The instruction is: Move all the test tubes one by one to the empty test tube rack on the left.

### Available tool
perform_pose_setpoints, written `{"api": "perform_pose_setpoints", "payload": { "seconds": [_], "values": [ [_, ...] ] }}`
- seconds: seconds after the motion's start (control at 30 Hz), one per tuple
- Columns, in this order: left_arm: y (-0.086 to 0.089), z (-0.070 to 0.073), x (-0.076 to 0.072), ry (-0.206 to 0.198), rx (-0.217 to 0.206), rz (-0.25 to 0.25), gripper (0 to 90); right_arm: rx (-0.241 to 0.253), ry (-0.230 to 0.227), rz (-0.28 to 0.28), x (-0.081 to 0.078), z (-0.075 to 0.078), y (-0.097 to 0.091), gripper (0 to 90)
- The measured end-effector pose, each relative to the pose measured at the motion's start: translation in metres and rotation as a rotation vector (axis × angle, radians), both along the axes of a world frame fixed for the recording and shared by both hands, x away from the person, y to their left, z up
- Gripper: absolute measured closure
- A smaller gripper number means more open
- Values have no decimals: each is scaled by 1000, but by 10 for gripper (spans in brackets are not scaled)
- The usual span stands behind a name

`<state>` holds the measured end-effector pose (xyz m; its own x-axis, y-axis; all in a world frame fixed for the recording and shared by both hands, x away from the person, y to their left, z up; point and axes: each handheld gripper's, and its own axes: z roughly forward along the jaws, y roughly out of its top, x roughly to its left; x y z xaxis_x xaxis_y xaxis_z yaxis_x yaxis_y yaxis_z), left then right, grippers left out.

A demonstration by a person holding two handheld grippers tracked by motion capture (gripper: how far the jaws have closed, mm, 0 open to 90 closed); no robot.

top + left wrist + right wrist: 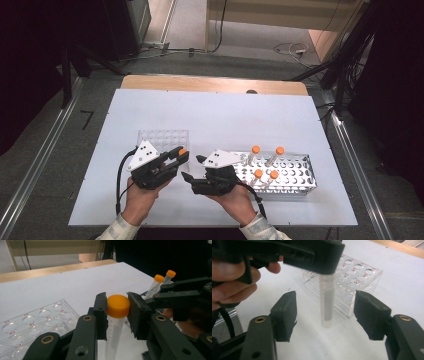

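1. Left black two-jaw gripper (117,312) squeezed tight on the round orange cap (118,306) of a clear plastic tube (113,336), pads pressing on both sides of the cap
2. Tube hanging straight down from that grip, its round bottom just above the white table top (220,115); seen in the right gripper view too (327,300)
3. Right black two-jaw gripper (325,316) wide open, one pad on each side of the tube, not touching it
4. Sitting close together near the front of the table in the high view, left gripper (177,155) and right gripper (192,170), each held in a hand
5. Flat clear plastic rack with round holes (163,137) lying just behind the left gripper, near the hanging tube
6. Silver metal rack with many holes (295,172) standing beside the right gripper, with four more orange-capped tubes (255,155) leaning in it
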<state>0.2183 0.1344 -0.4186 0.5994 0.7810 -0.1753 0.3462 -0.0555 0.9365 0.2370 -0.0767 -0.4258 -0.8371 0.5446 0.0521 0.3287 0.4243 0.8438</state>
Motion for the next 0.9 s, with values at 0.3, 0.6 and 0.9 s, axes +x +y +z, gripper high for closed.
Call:
{"api": "perform_pose_setpoints", "payload": {
  "seconds": [0.3,0.6,0.9],
  "values": [
    [11,11,9,-27,-20,54,695,-3,-17,9,-11,8,-15,248],
    [21,22,19,-47,-24,107,696,-1,-23,2,-14,9,-22,248],
    [26,24,29,-67,-6,156,696,6,-13,-13,-11,8,-24,231]
  ]
}}
